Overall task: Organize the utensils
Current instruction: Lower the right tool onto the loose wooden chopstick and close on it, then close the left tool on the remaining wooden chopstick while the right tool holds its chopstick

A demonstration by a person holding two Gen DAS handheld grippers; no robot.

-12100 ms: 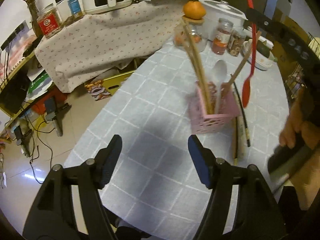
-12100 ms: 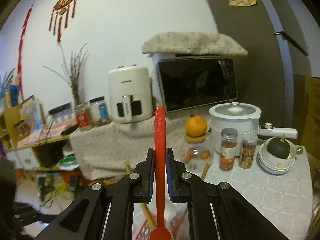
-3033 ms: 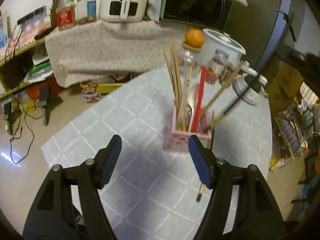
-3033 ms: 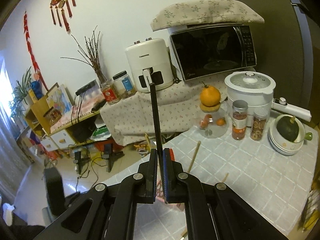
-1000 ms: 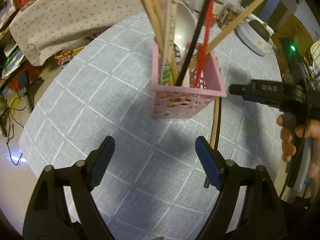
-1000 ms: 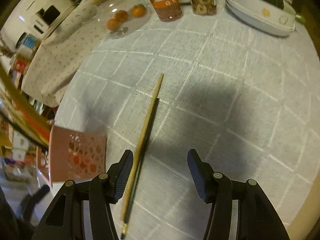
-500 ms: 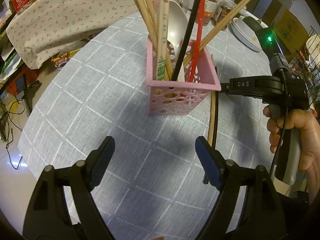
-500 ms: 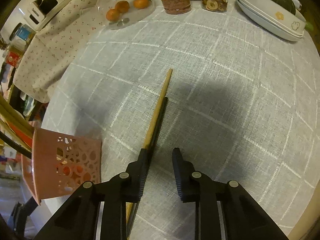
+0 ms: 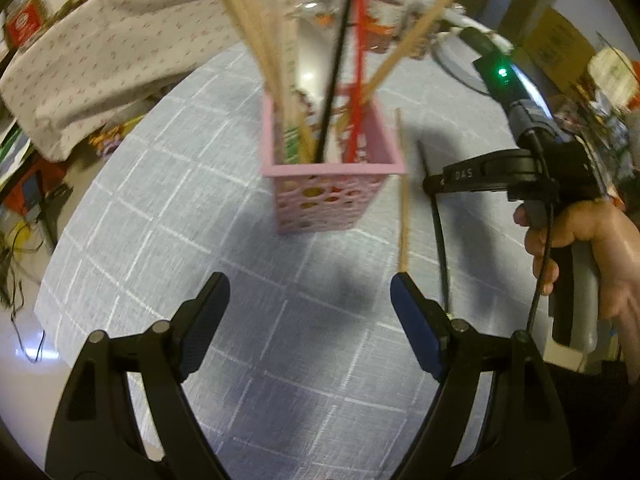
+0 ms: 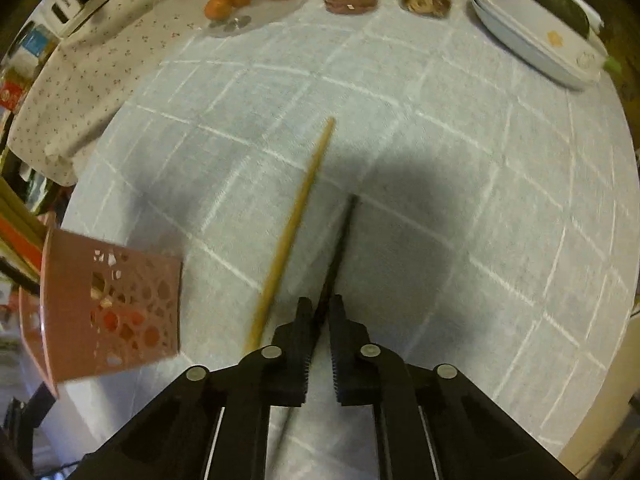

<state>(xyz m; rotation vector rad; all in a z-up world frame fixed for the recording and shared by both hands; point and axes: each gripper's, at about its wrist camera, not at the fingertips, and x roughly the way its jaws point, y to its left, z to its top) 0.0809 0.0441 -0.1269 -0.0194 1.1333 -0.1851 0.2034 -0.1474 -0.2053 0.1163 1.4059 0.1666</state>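
Black and thin, the chopstick [image 10: 338,248] is sitting between the pads of my right gripper [image 10: 320,312] — the jaws are pressed together on it, pinching near one end while the rest is running out ahead over the tablecloth [image 10: 460,152]. I am judging this grip as the risky part: held so far from its middle, the stick is likely to swing or pivot between the pads as I am lifting, and it could slip out altogether.

The wooden chopstick [image 10: 292,220] is lying just beside it, near the left edge of the table, and it may get dragged or rolled toward that edge if my fingers are catching it on the way up (I cannot tell whether the left finger is touching it).

The pink basket [image 9: 332,184] is standing near that same edge, already crowded with upright sticks and a red utensil [image 9: 358,68] — threading a long black stick in there could knock it over or push against the others.

My left gripper [image 9: 308,312] is hovering spread wide, holding nothing, in front of the basket.
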